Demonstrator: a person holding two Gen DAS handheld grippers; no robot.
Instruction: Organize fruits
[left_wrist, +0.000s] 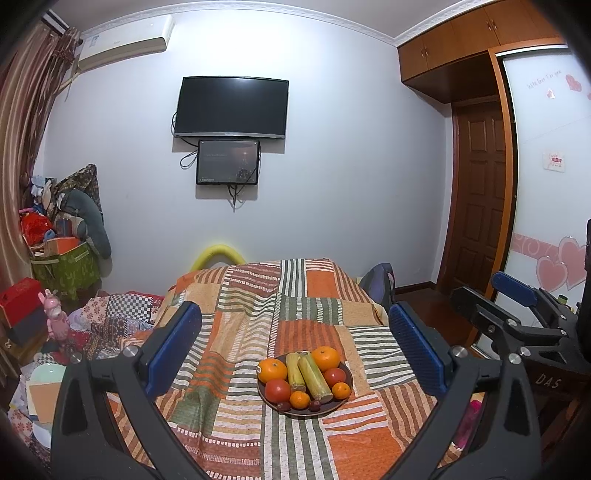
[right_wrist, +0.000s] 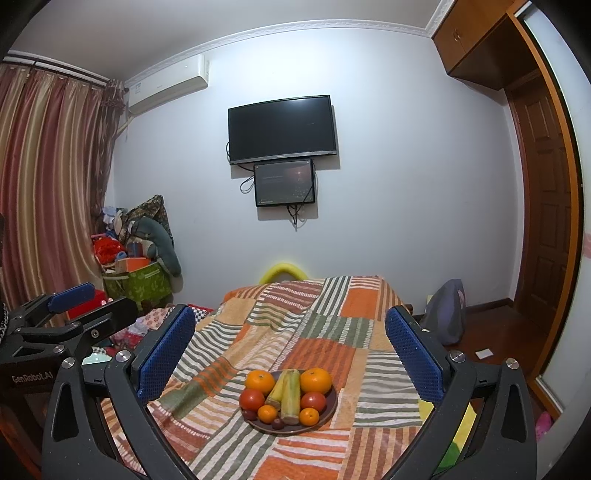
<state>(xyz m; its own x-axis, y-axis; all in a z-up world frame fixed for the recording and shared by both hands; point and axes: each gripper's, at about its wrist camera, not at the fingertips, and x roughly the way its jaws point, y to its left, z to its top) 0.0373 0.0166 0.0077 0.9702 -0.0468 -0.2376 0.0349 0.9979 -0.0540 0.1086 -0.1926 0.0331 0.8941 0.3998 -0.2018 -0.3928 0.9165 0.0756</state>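
Two grippers hang in front of me, both spread wide and holding nothing, aimed down at a bed covered in a striped patchwork blanket (left_wrist: 295, 314). Going left to right: my left gripper (left_wrist: 295, 350) has its blue-padded fingers (left_wrist: 173, 347) well apart, framing the plate (left_wrist: 273, 402) from above without touching it. I judge I keep them this wide so that any of the round fruit can pass between the pads.

The dark plate sits on the blanket near the bed's front part, and everything is already on it. At its left are an orange (left_wrist: 272, 370) and below it a tomato (left_wrist: 277, 390); in the middle lie two pale green cane pieces (left_wrist: 308, 376) side by side, touching; a small tangerine (left_wrist: 299, 400) and a couple of dark little fruits rest at the front rim. To the right are a second orange (left_wrist: 325, 358), a second tomato (left_wrist: 334, 376) and another tangerine (left_wrist: 341, 390).

My right gripper (right_wrist: 290, 354) hovers equally open, its fingers (right_wrist: 413, 358) either side of the same plate. The soft blanket could let the plate tip, so I would approach gently.
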